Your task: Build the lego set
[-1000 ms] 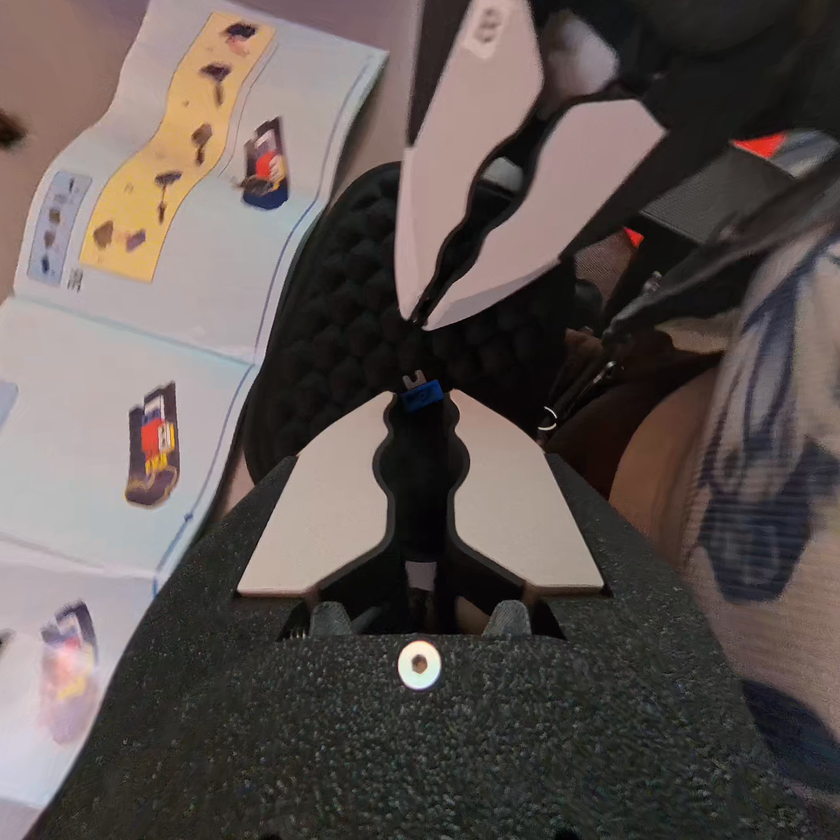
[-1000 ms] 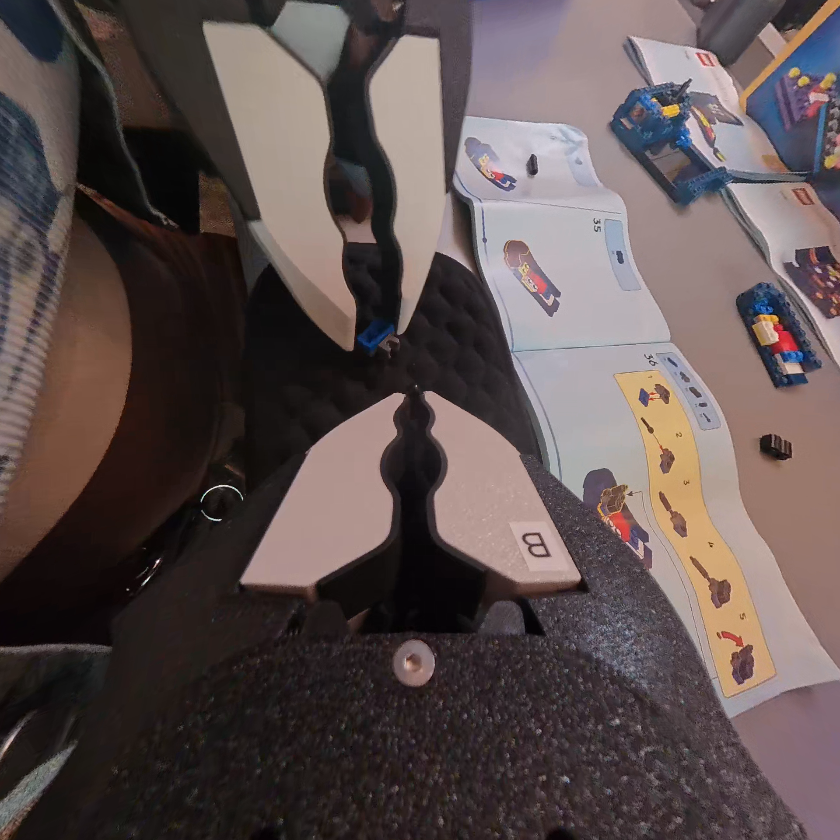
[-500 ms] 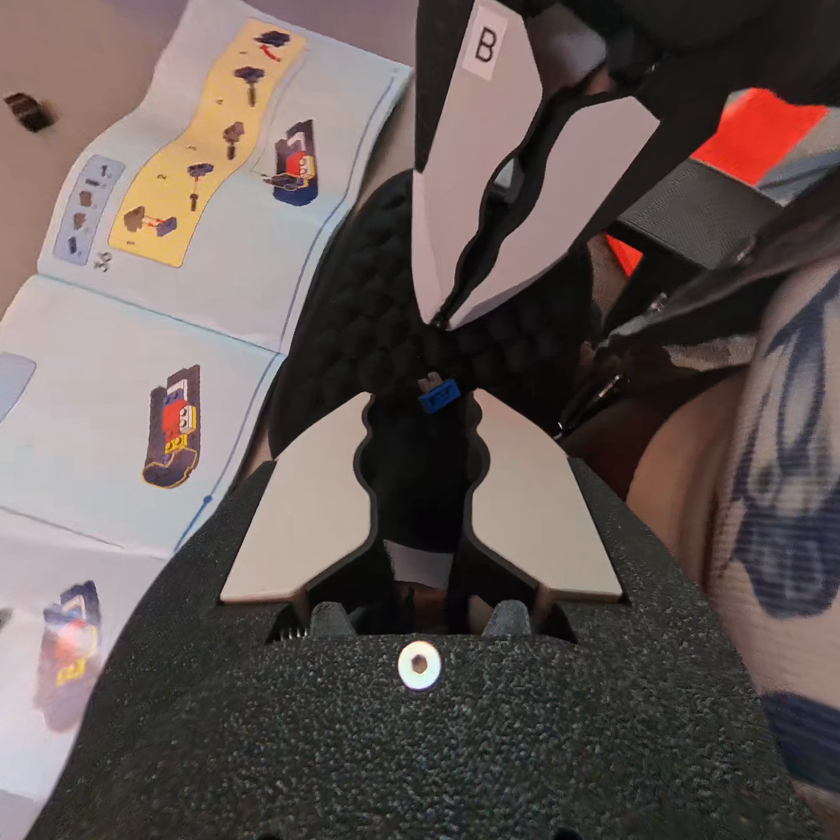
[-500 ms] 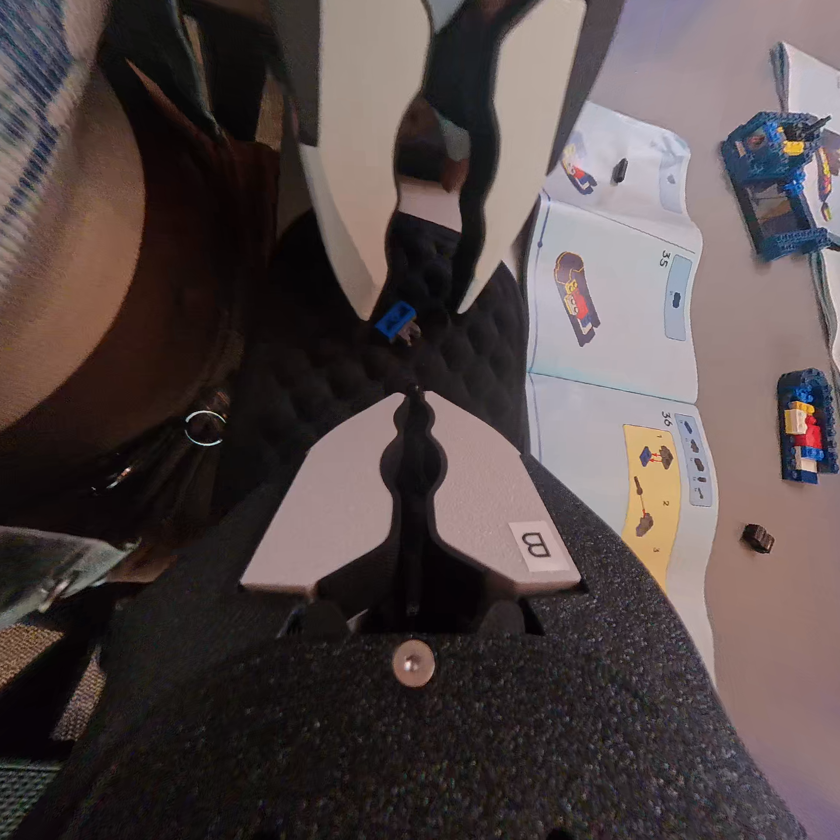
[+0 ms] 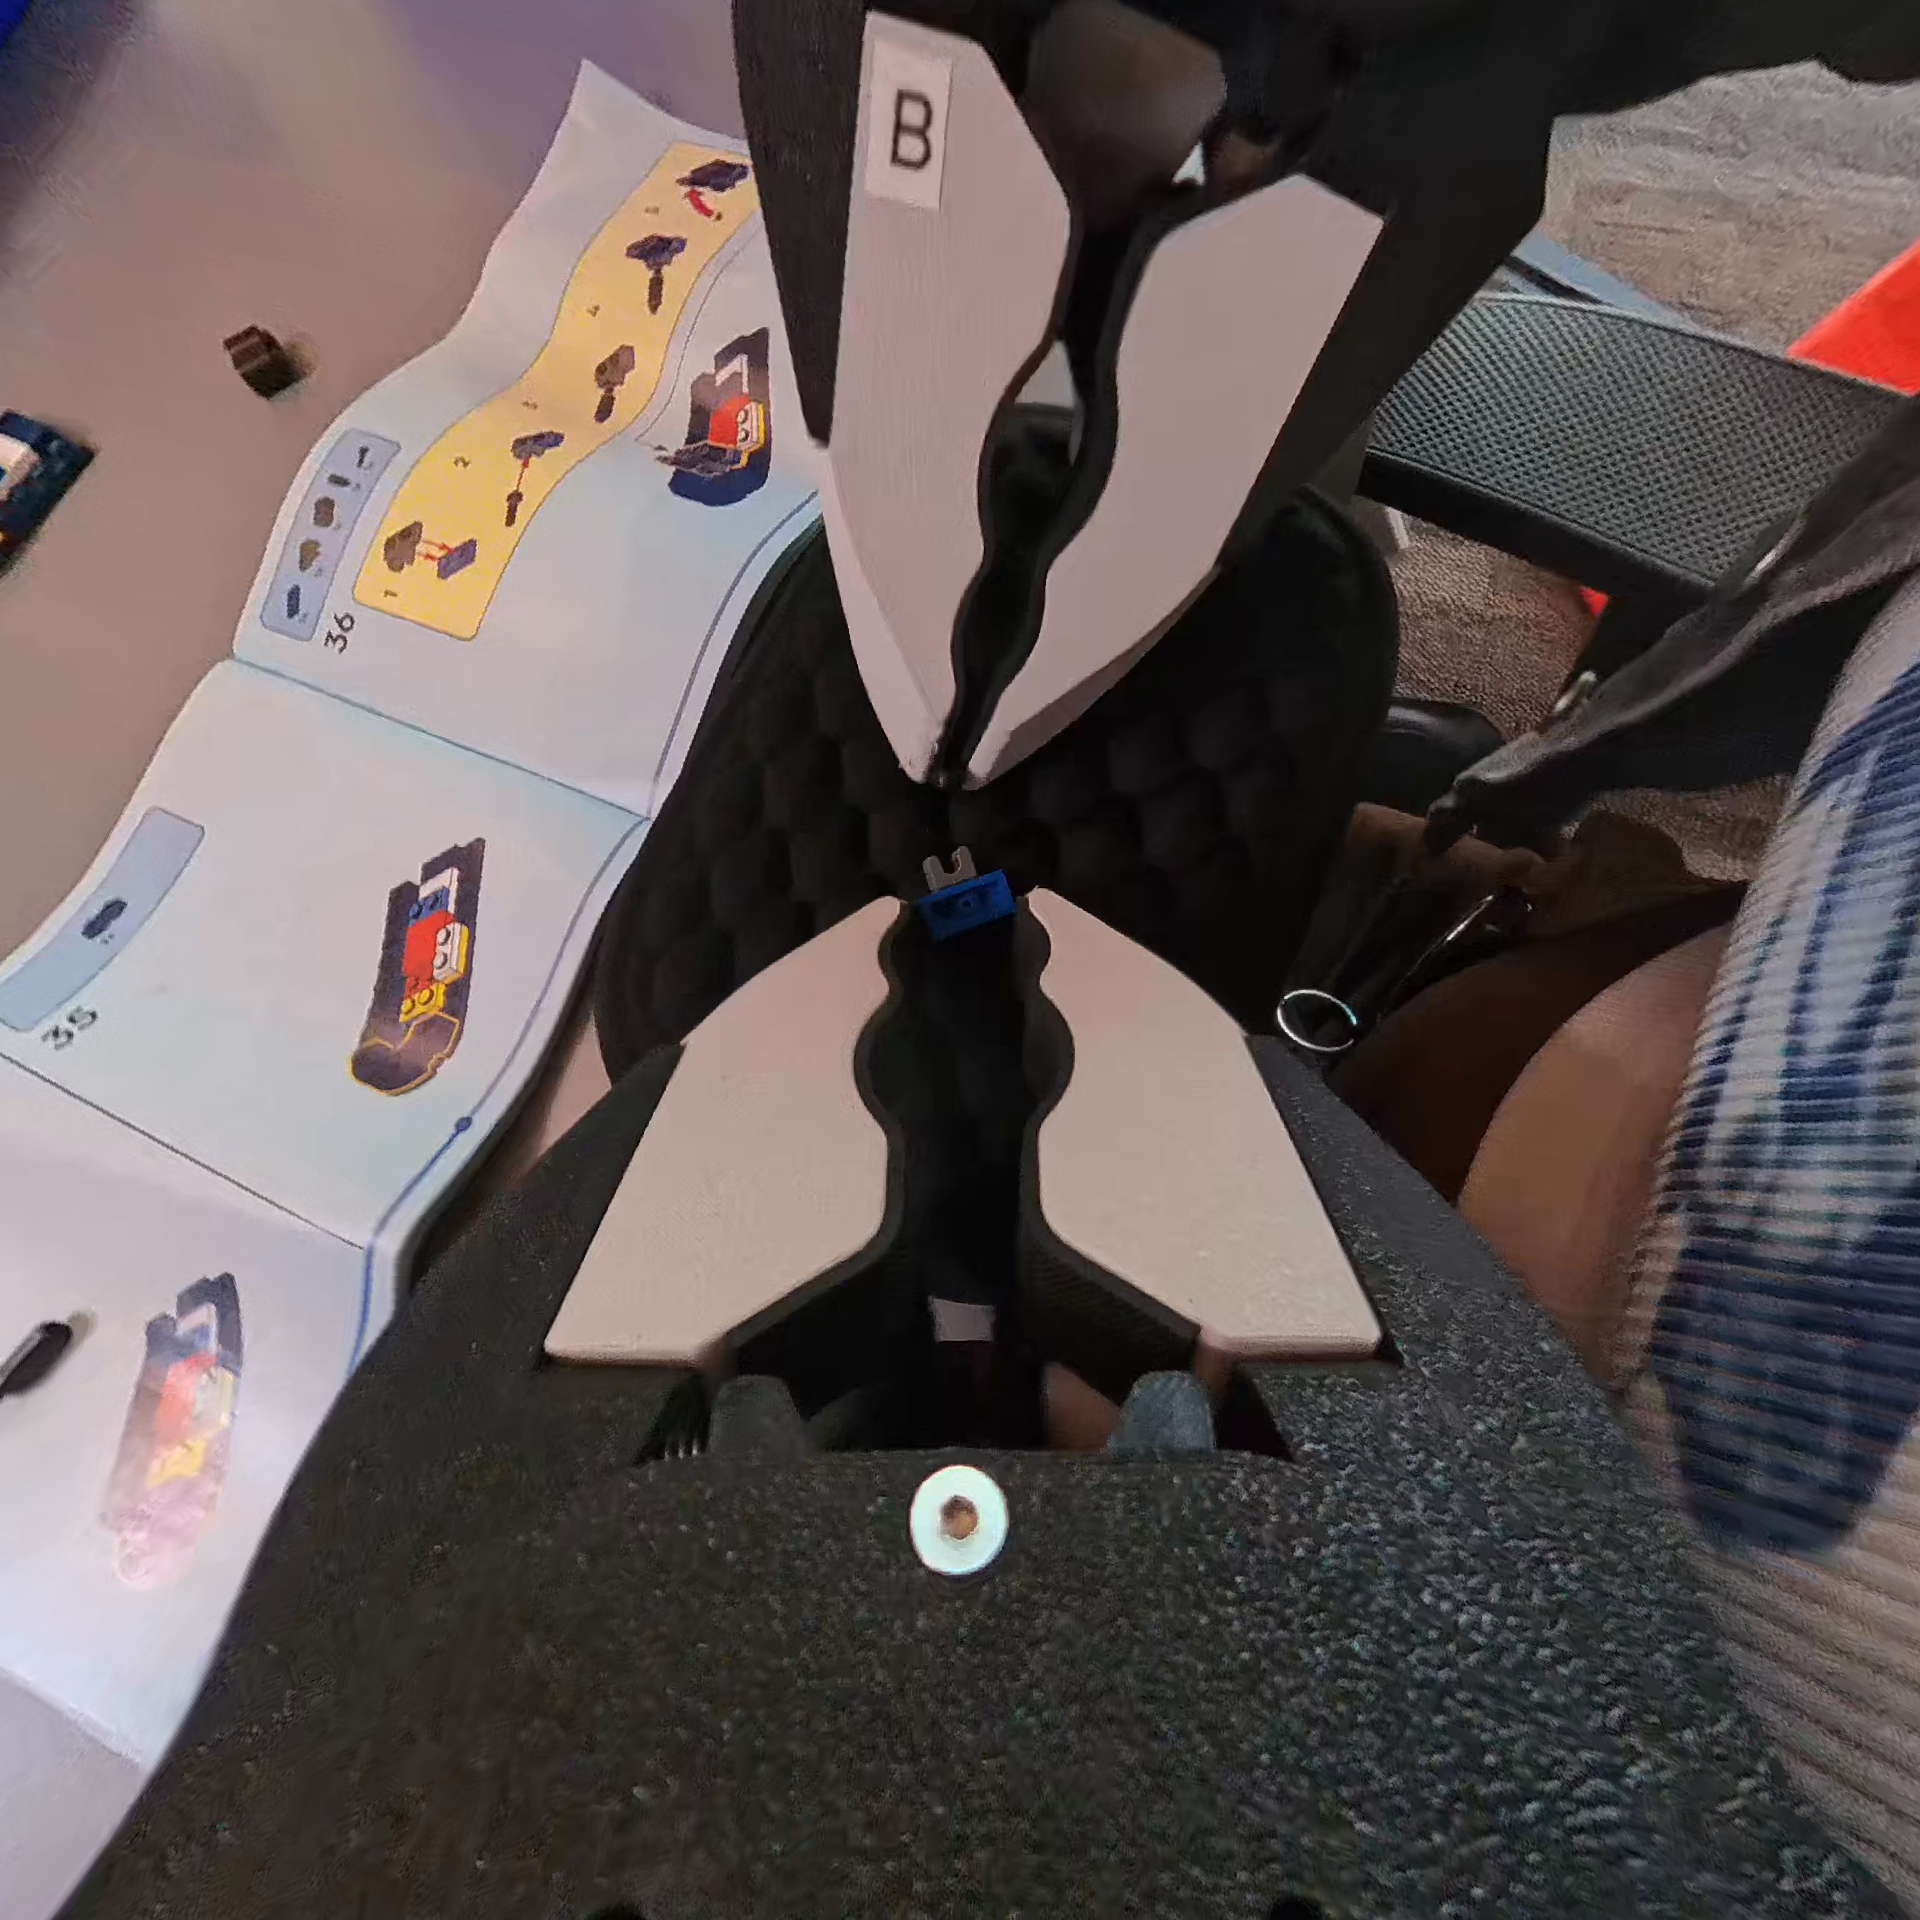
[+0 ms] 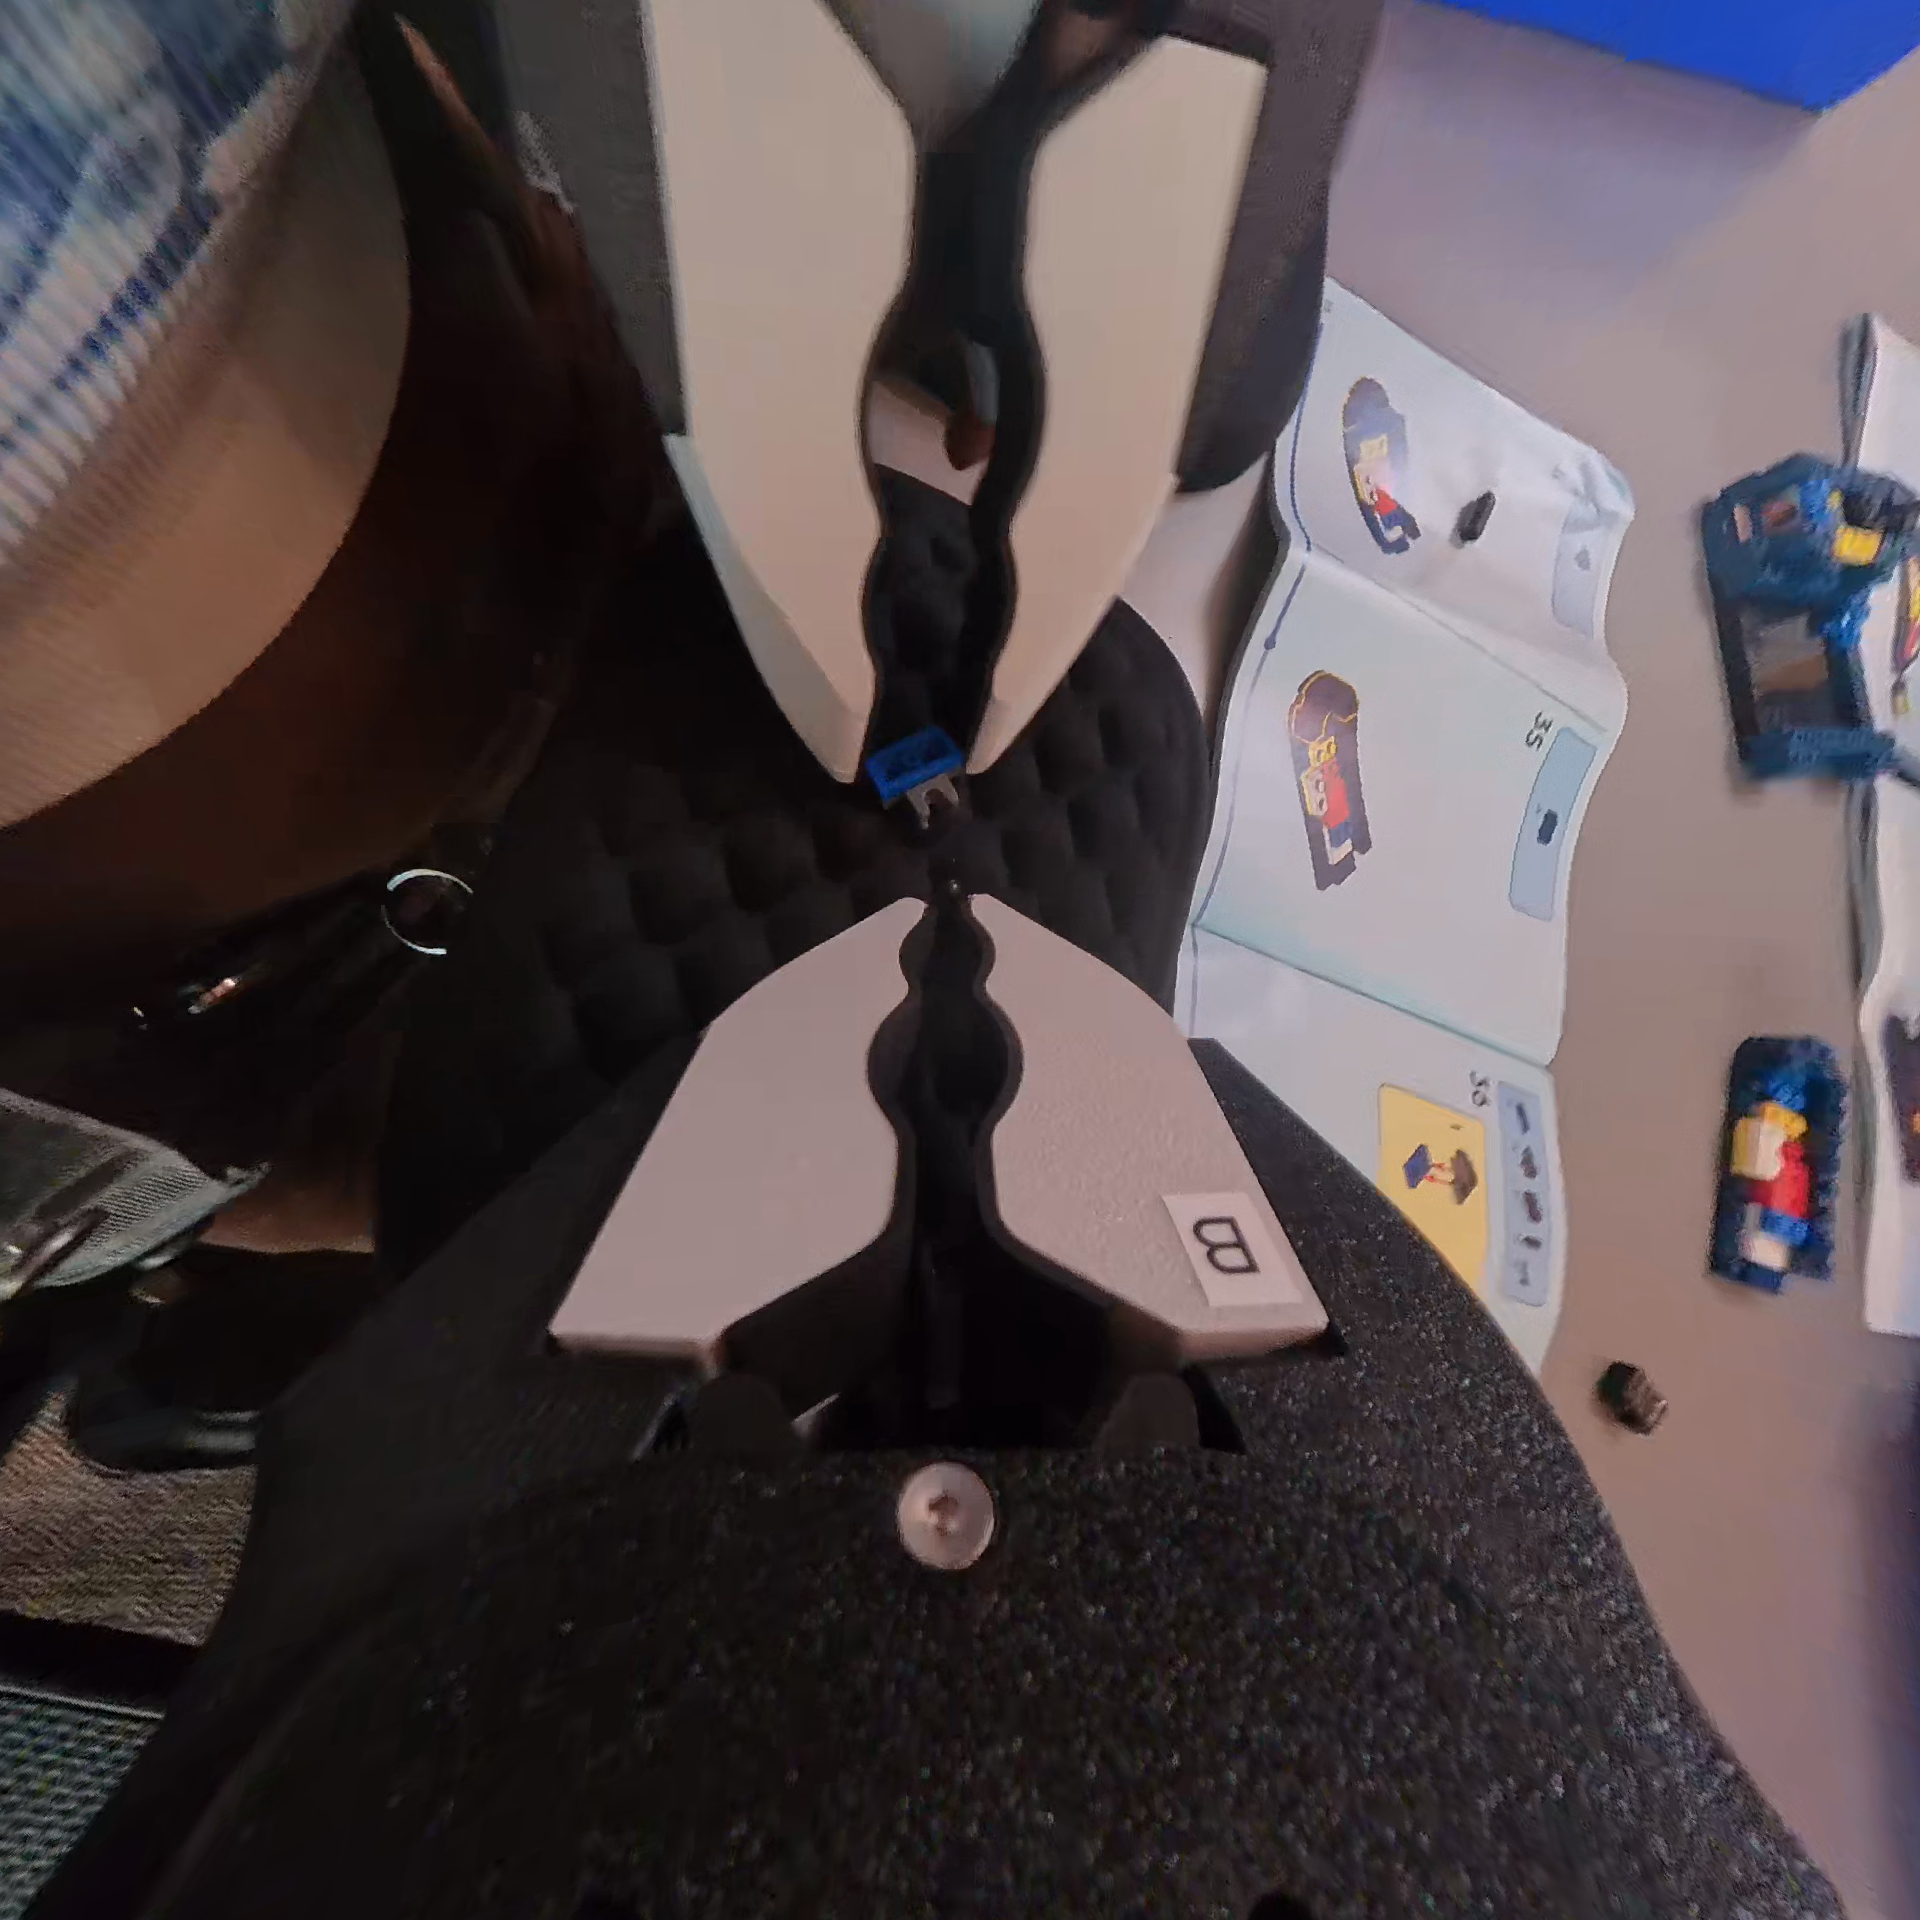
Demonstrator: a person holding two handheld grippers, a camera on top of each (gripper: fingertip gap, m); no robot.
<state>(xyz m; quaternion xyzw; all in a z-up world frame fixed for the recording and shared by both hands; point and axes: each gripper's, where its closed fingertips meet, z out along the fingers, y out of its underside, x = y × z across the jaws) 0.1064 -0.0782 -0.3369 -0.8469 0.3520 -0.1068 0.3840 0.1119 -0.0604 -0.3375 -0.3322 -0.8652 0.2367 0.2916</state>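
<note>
My left gripper [image 5: 964,920] is shut on a small blue brick [image 5: 966,906] with a grey clip [image 5: 951,864] that sticks out forward. The right wrist view shows the same brick [image 6: 912,764] pinched between the left fingertips. My right gripper [image 6: 948,906] is shut on a thin black rod whose tip [image 6: 949,885] pokes out between the fingertips. It points straight at the clip, a short gap away. In the left wrist view the right gripper [image 5: 943,769] comes down from above, tip to tip with mine. Both hang over a black quilted cushion [image 5: 1143,810].
An open instruction booklet [image 5: 312,831] lies on the table beside the cushion. A small black brick [image 6: 1631,1397], a black pin [image 6: 1473,514] and two blue brick builds [image 6: 1787,644] [image 6: 1777,1164] lie on the table. A person's lap and a key ring [image 5: 1317,1020] are close by. Less than 4 cm separates the two grippers' tips. The black pin [image 6: 1473,514] is about equally far from each gripper, around 20 cm.
The left jaws opened wide half a second ago with the blue brick still between them. They have closed on it again. The right gripper stayed shut, and the two tips are closer together.
</note>
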